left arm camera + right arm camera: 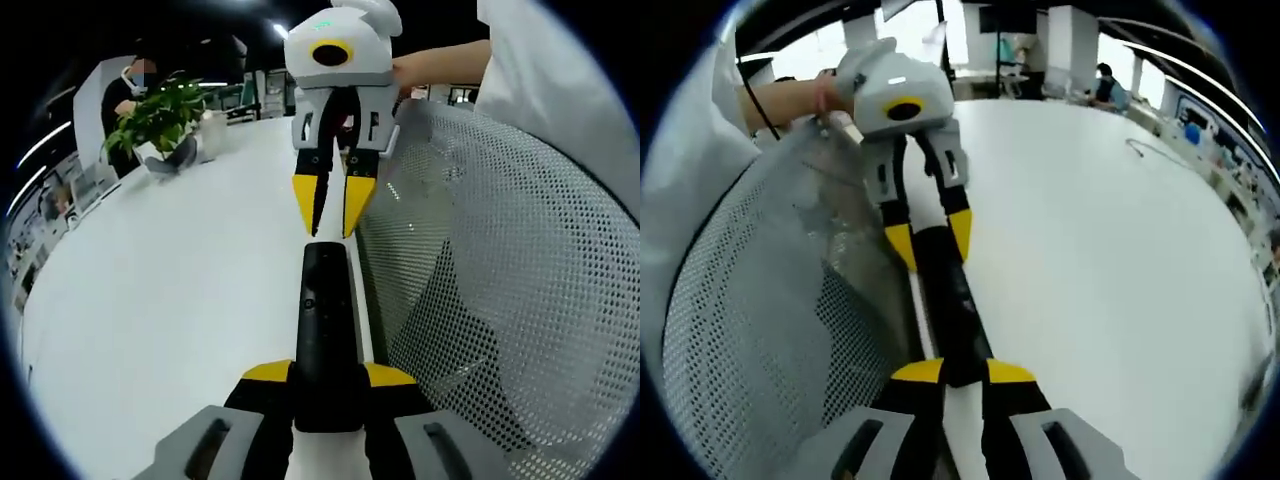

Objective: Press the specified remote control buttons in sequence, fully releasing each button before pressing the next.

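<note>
Left hand-held gripper (328,385) clamps remote (326,330) at near end, above table (150,300) edge. Right hand-held gripper (334,205), jaws narrow, nothing held, tips at remote's far end. Step: first press pending, apparently. Next: lower tip onto target button.

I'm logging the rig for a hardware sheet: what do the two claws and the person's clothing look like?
Each claw has black jaws tipped in yellow on grey mounts. Seen from the front, the right claw and the left claw carry glossy white housings; the right one shows a green light on top. The person wears a white sleeve.
</note>
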`<state>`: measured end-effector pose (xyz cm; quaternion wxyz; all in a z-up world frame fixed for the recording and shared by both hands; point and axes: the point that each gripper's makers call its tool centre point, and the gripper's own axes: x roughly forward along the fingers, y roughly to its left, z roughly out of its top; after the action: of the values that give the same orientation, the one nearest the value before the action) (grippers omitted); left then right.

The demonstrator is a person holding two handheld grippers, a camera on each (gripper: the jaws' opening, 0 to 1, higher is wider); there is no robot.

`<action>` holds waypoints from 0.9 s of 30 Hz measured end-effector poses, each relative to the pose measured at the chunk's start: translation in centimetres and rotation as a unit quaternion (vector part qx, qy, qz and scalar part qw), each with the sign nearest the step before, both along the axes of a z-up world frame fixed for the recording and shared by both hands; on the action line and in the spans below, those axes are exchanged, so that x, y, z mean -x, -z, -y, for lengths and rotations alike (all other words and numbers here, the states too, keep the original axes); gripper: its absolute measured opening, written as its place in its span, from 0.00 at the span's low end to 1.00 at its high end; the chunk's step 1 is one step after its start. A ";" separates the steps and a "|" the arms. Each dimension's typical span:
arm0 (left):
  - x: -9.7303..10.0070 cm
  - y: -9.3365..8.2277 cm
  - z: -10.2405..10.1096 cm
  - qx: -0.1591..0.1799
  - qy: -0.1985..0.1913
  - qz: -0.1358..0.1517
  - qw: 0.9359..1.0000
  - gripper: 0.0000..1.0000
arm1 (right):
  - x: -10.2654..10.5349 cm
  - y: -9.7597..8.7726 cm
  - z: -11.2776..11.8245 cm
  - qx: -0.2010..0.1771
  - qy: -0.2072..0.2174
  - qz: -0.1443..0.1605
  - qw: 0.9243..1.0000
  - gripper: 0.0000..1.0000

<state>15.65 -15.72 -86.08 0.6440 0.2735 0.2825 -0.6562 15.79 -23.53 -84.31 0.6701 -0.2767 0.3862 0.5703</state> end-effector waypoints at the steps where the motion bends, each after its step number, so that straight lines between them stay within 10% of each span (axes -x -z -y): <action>1: 0.0 0.0 0.0 -0.005 0.000 0.001 1.000 0.25 | -0.1 0.1 0.1 0.005 -0.002 0.000 1.000 0.08; 17: 0.1 0.2 0.0 -0.065 0.002 0.003 0.998 0.24 | 0.1 1.0 0.4 0.051 -0.055 0.006 0.997 0.00; 22: 0.0 0.3 0.0 -0.070 -0.006 0.000 0.998 0.24 | 0.1 1.2 0.5 0.099 -0.127 0.044 0.986 0.00; 27: 0.0 0.3 0.1 -0.064 -0.015 0.002 0.998 0.24 | -0.3 1.3 0.3 0.119 -0.112 0.013 0.986 0.00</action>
<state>15.62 -15.80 -86.33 0.6357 0.3107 0.3267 -0.6266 16.12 -23.87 -85.60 0.5692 -0.4037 0.4089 0.5881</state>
